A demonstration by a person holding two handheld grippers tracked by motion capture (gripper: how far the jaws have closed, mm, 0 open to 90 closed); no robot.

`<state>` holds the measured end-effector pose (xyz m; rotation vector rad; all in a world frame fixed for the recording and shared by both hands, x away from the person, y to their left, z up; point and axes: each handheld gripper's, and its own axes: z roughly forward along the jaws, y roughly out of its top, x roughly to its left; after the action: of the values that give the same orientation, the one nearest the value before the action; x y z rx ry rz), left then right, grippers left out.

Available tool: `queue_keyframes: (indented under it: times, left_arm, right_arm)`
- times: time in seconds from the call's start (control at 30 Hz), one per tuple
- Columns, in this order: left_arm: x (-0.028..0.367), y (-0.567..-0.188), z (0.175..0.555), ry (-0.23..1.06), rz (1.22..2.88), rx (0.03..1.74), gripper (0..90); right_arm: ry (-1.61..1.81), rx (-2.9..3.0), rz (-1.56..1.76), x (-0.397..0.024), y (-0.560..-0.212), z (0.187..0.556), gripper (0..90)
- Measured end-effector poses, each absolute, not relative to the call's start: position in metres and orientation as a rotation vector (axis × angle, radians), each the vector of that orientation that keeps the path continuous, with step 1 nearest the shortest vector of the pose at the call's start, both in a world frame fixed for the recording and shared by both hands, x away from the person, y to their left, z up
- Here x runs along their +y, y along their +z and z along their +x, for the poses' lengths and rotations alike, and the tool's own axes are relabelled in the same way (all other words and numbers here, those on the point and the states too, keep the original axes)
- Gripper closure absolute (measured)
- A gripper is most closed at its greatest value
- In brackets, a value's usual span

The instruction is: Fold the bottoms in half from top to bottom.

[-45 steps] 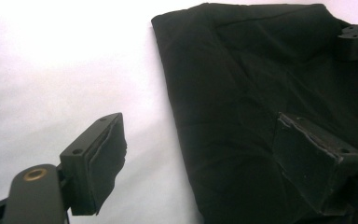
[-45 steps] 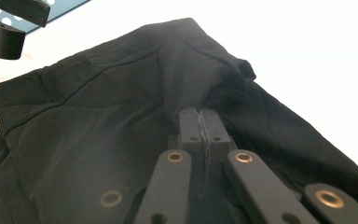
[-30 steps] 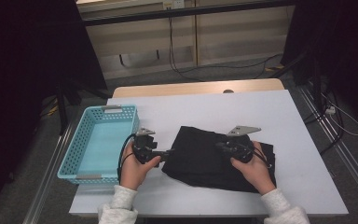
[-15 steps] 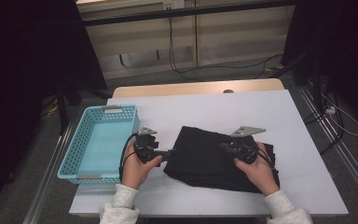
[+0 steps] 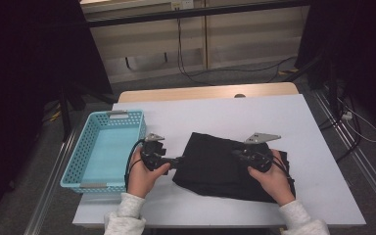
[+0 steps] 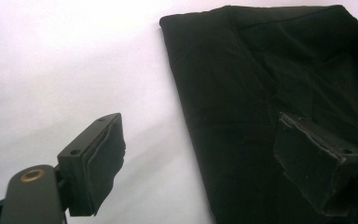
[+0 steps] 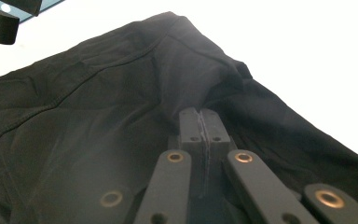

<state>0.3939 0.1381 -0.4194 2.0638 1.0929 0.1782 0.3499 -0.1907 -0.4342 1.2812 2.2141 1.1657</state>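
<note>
High view | left tongs [image 5: 180,160] gape at black cloth [image 5: 215,164] edge | right tongs [image 5: 238,154] pinch fold

The high view looks forward and down from above the person's side of the bench [image 5: 313,147]. Each gripper view rides low and close, looking along its own jaws. All three share the black cloth [image 5: 215,161].

The black garment [image 5: 227,166] is matt, soft cloth, faintly creased. The basket [image 5: 73,169] at nine o'clock is perforated turquoise plastic. The table [image 5: 215,115] is smooth and white.
</note>
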Motion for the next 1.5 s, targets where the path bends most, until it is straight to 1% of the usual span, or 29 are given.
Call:
queue_keyframes:
  times: [0.83, 1.5]
  left_arm:
    - [0.13, -0.419, 0.397, 0.175, 2.079, 1.072, 16.3]
    - [0.131, -0.418, 0.4, 0.158, 2.081, 1.062, 11.5]
  right_arm:
    - [1.164, 2.184, 1.306, -0.206, -0.432, 0.342, 90.0]
    - [1.156, 2.173, 1.319, -0.214, -0.431, 0.337, 90.0]
